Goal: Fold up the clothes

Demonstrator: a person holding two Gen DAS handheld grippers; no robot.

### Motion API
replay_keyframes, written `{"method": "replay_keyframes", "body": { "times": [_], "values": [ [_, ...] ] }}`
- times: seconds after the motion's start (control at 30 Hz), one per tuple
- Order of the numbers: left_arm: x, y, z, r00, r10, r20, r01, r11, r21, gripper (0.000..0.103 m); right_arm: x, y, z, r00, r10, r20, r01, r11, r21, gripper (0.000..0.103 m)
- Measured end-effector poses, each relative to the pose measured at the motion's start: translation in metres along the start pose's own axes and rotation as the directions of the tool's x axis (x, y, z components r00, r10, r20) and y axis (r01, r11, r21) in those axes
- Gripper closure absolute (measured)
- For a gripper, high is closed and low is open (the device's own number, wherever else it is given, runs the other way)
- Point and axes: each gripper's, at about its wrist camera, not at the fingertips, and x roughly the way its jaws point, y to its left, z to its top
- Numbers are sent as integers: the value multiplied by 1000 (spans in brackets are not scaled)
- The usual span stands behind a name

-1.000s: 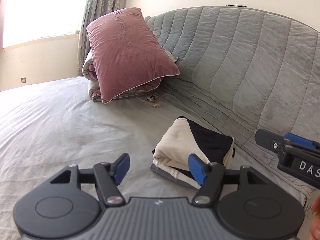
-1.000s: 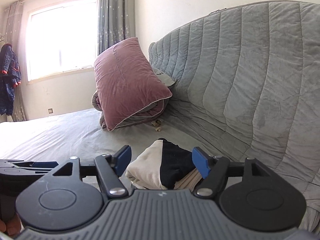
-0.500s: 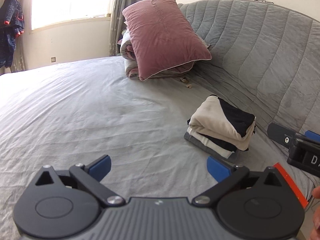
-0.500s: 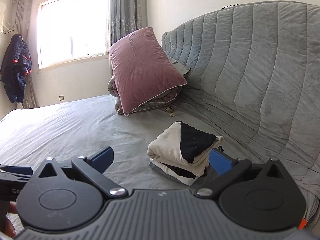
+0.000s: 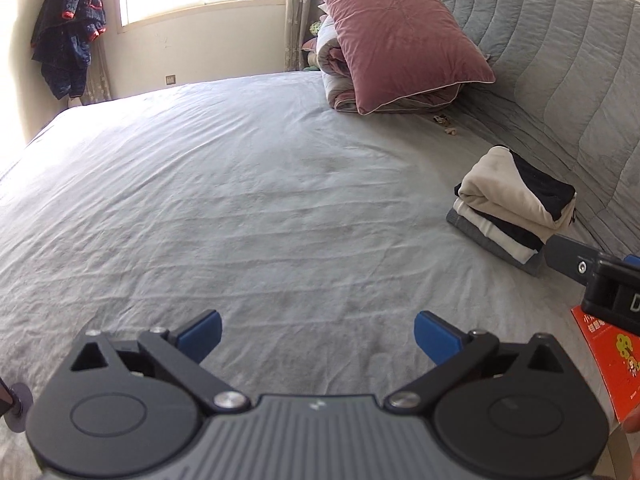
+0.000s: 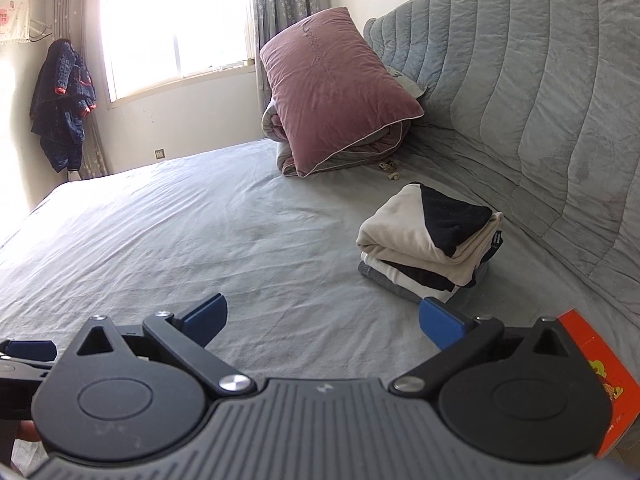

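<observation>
Both tongs, left and right, are spread wide over the grey-sheeted bed, nothing between them; the folded cream-and-black clothes stack is seen at two o'clock.

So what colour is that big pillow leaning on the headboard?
Dusty pink pillow with pale piping, clearest in the right wrist view.
</observation>
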Motion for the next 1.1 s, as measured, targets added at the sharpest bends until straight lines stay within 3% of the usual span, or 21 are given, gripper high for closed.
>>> {"method": "replay_keyframes", "body": {
  "times": [0.6,0.93,1.1],
  "values": [
    [22,74,-29,987,148,-66,-155,980,-126,1,28,73,-36,988,91,-121,-103,990,-96,0],
    [57,111,-52,972,194,-131,-213,964,-156,1,58,103,-59,976,99,-194,-125,984,-125,0],
    [76,123,-62,968,218,-127,-237,957,-168,1,78,113,-73,970,90,-226,-122,983,-136,0]
  ]
}}
